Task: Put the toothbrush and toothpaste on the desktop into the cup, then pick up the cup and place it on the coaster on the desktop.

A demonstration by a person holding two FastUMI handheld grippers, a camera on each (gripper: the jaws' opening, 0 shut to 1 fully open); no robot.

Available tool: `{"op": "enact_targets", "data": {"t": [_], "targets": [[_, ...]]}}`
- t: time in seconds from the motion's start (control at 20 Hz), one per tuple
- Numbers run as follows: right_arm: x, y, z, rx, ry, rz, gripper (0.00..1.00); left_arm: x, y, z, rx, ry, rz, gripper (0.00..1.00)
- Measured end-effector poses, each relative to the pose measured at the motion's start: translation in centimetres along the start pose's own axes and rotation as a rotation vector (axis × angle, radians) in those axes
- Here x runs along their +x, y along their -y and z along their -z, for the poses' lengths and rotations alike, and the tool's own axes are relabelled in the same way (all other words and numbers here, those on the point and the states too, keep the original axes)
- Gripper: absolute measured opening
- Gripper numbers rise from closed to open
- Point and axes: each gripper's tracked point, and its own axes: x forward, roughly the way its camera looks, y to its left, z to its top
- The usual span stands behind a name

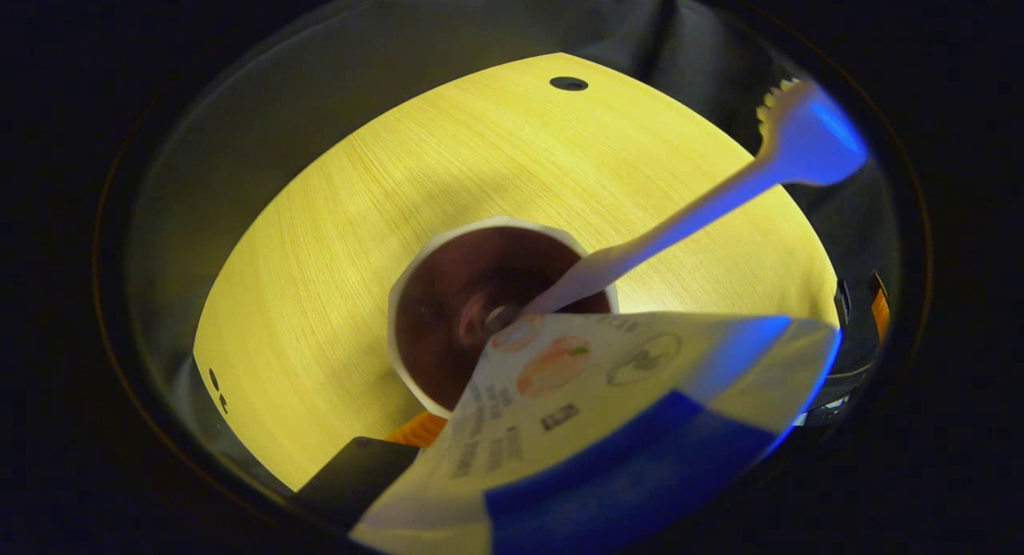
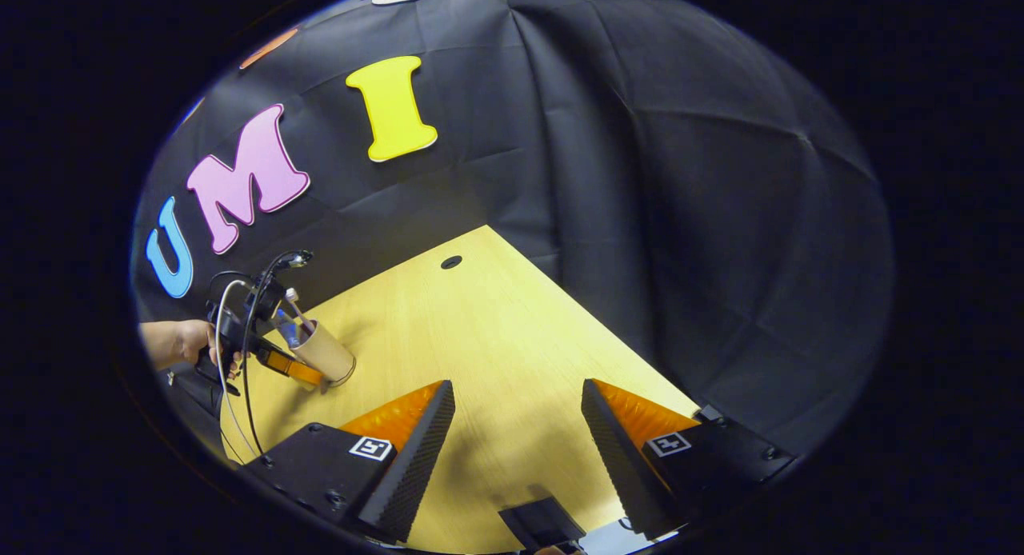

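Observation:
I look straight down into the cup [image 1: 448,315], which stands on the yellow wooden desktop [image 1: 336,243]. A white and blue toothbrush [image 1: 680,219] stands in it, its head leaning up to the right. The toothpaste [image 1: 624,403], a white and blue tube, hangs slanted over the cup's near rim with its narrow end at the mouth, and my left gripper [image 1: 560,443] is shut on it. In the right gripper view the cup [image 2: 328,353] sits far left, under the left gripper [image 2: 280,355]. My right gripper [image 2: 516,427] is open above the desktop with nothing between its fingers.
A small round hole [image 1: 569,83] lies near the desktop's far edge, also in the right gripper view [image 2: 451,261]. A person's hand [image 2: 180,341] holds the left gripper, with cables looping off it. The black cloth wall [image 2: 680,219] closes the desk's back and right side.

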Motion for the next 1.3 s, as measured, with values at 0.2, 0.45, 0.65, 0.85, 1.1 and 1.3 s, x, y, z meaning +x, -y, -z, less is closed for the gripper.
{"op": "enact_targets", "data": {"t": [0.2,0.45,0.65,0.85,1.1,1.3], "targets": [[-0.3,-1.1,0.6,-0.018,-0.011,-0.032,0.98,-0.4,0.0,0.0,-0.015,0.012,0.001,0.73],[-0.8,-2.1,0.3,-0.031,-0.01,-0.055,0.98,-1.3,0.3,0.5,-0.081,0.068,0.012,0.78],[-1.3,-3.7,-0.6,-0.041,0.007,-0.083,0.98,-5.1,0.8,2.1,-0.157,0.172,0.031,1.0],[-2.5,-6.2,-1.3,-0.079,0.019,-0.128,0.98,-11.1,1.5,4.8,-0.314,0.37,0.049,0.99],[-5.6,-10.9,-1.7,-0.149,0.026,-0.19,0.98,-19.2,2.2,10.8,-0.445,0.646,0.004,0.98],[-9.3,-14.9,-0.7,-0.185,0.03,-0.252,0.98,-24.9,3.3,17.4,-0.504,0.836,-0.073,0.98]]}}
